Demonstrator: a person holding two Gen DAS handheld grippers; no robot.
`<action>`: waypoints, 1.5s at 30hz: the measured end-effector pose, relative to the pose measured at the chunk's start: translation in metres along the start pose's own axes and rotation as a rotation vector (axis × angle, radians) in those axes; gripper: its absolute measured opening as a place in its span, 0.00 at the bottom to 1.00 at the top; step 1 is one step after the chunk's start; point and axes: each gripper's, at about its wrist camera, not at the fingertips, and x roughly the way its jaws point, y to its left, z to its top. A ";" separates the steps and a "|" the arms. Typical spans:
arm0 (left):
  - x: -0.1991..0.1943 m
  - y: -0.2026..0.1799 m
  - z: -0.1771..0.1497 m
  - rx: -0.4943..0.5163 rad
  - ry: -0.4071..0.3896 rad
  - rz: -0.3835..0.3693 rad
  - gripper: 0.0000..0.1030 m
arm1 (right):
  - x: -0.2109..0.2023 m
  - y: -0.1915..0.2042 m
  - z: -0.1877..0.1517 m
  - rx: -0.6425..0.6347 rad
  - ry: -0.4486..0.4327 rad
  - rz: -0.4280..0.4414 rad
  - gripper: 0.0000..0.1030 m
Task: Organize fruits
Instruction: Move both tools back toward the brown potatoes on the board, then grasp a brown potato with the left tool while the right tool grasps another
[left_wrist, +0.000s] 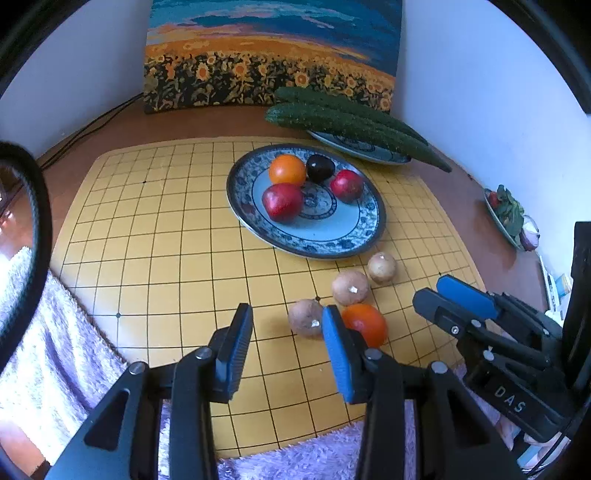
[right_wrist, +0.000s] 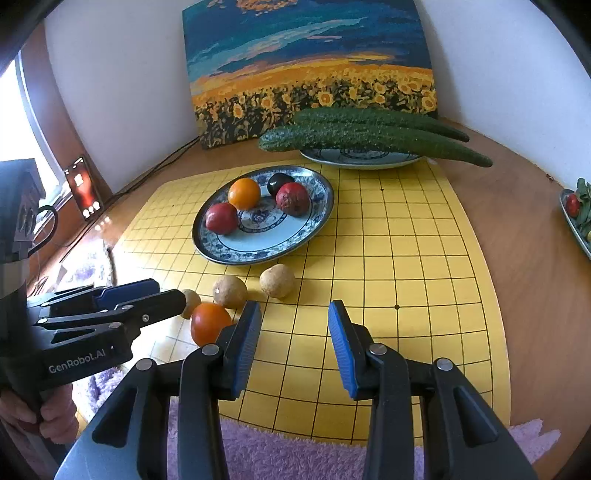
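A blue-and-white plate (left_wrist: 332, 236) (right_wrist: 295, 236) on the yellow grid mat holds two red fruits (left_wrist: 282, 202) (left_wrist: 346, 185), an orange fruit (left_wrist: 287, 170) and a dark one (left_wrist: 320, 168). On the mat in front of it lie three brown round fruits (left_wrist: 306, 318) (left_wrist: 350, 287) (left_wrist: 382, 267) and an orange-red tomato (left_wrist: 365, 324) (right_wrist: 209, 322). My left gripper (left_wrist: 287, 347) (right_wrist: 162, 291) is open and empty, just left of the tomato. My right gripper (right_wrist: 294, 343) (left_wrist: 436, 295) is open and empty, to the right of the tomato.
A second plate (left_wrist: 364, 149) (right_wrist: 360, 158) behind carries two long cucumbers (left_wrist: 351, 122). A sunflower painting (left_wrist: 269, 55) leans on the wall. A plate of greens (left_wrist: 508, 218) sits at the right edge. A fuzzy purple cloth (left_wrist: 55, 350) covers the near edge. A phone (right_wrist: 83, 186) stands at left.
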 end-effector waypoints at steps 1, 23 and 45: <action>0.001 -0.001 -0.001 0.001 0.002 -0.004 0.40 | 0.000 0.000 0.000 0.001 0.001 0.001 0.38; 0.014 -0.005 -0.005 -0.003 0.001 -0.049 0.21 | 0.014 0.000 -0.006 0.011 0.036 0.014 0.38; 0.027 -0.005 0.015 0.014 -0.009 -0.029 0.29 | 0.027 0.006 0.004 -0.020 0.041 0.010 0.38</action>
